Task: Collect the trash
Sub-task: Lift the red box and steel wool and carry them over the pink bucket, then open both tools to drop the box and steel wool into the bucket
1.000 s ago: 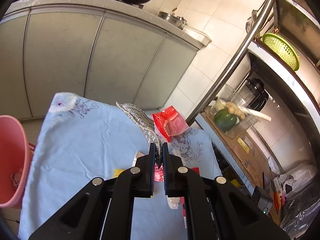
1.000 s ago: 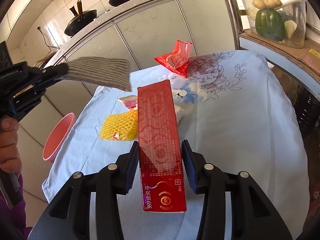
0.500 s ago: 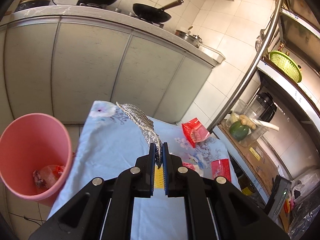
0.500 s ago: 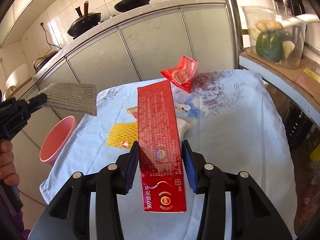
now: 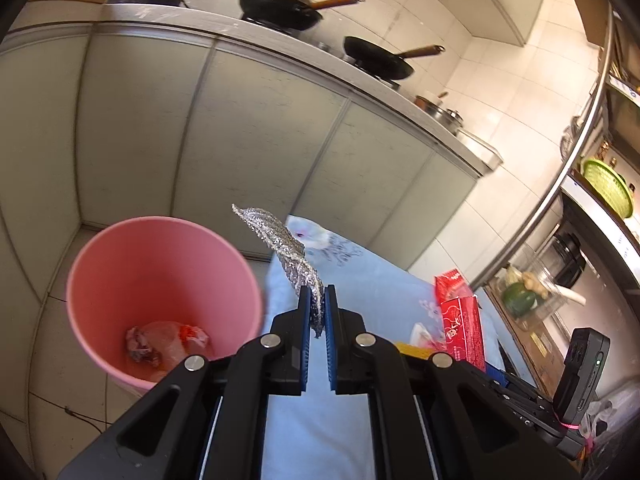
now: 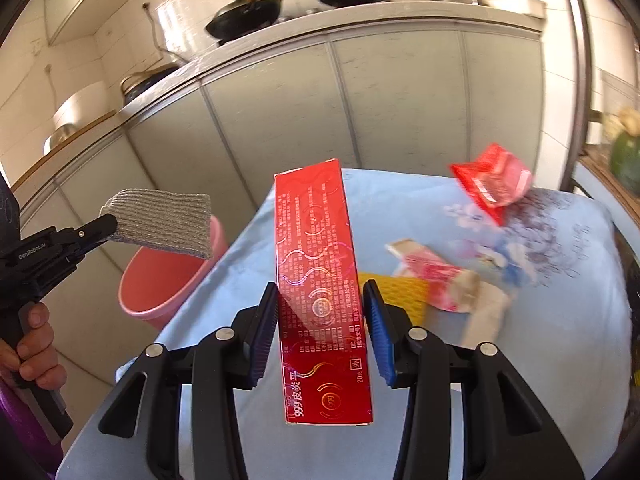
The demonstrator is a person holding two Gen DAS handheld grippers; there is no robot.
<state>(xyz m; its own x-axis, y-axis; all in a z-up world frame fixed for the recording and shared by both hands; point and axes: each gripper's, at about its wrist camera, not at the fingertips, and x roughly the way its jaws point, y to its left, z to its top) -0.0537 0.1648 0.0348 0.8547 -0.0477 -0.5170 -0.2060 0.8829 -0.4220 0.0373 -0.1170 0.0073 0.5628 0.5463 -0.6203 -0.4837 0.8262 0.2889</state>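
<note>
My left gripper (image 5: 316, 300) is shut on a silver mesh scrubber (image 5: 280, 244) and holds it in the air beside the rim of a pink bin (image 5: 160, 288); the right wrist view shows that scrubber (image 6: 168, 222) above the bin (image 6: 160, 284). The bin holds some crumpled wrappers (image 5: 168, 340). My right gripper (image 6: 322, 308) is shut on a long red carton (image 6: 316, 280), held above the blue tablecloth (image 6: 540, 340). A red snack bag (image 6: 494, 180), a yellow foam net (image 6: 400, 288) and a red-white wrapper (image 6: 436, 276) lie on the cloth.
Grey kitchen cabinets (image 5: 240, 140) with pans (image 5: 280, 4) on the counter stand behind the table. A metal rack (image 5: 576, 152) with a tub of vegetables (image 5: 524, 292) stands at the right. The bin stands on the tiled floor left of the table.
My left gripper has swung left with the scrubber, from over the table to beside the pink bin. My right gripper has turned left with the carton still in it.
</note>
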